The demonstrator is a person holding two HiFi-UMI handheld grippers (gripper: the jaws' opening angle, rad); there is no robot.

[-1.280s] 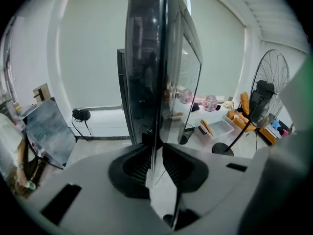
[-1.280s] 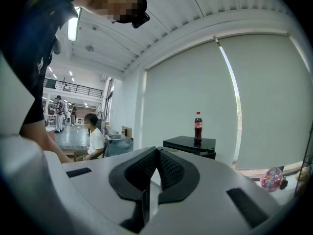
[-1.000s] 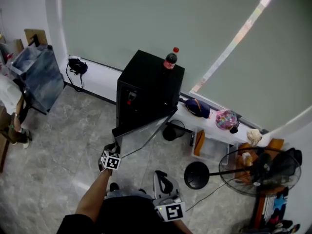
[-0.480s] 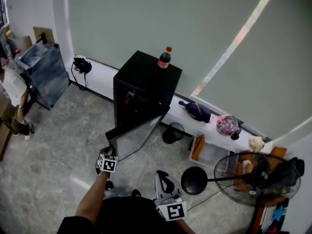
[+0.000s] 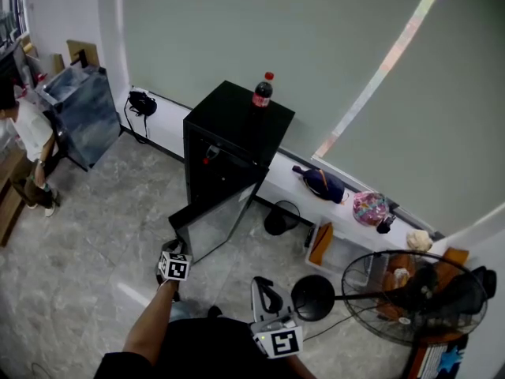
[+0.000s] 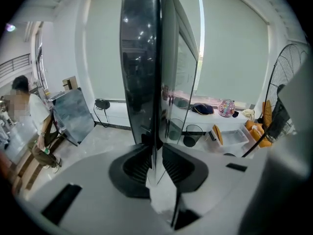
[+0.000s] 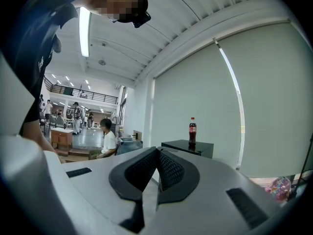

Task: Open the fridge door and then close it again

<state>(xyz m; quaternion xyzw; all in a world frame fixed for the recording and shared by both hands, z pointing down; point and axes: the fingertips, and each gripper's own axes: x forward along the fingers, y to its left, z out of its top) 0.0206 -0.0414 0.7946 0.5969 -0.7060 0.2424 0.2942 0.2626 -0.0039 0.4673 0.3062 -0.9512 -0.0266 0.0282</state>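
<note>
A small black fridge stands against the wall with a cola bottle on top. Its door stands partly open, with the free edge toward me. My left gripper is shut on that door edge. In the left gripper view the thin edge of the door runs up between the pads of the left gripper. My right gripper is held low near my body, away from the fridge. In its own view the right gripper is shut with nothing in it, with the fridge beyond.
A standing fan and a black round base are on the floor to the right. A black bin sits beside the fridge under a white ledge. A grey panel and a seated person are at left.
My left gripper has shifted a little across the floor, still holding the door edge, and the door has swung with it. My right gripper has stayed low near my body.
</note>
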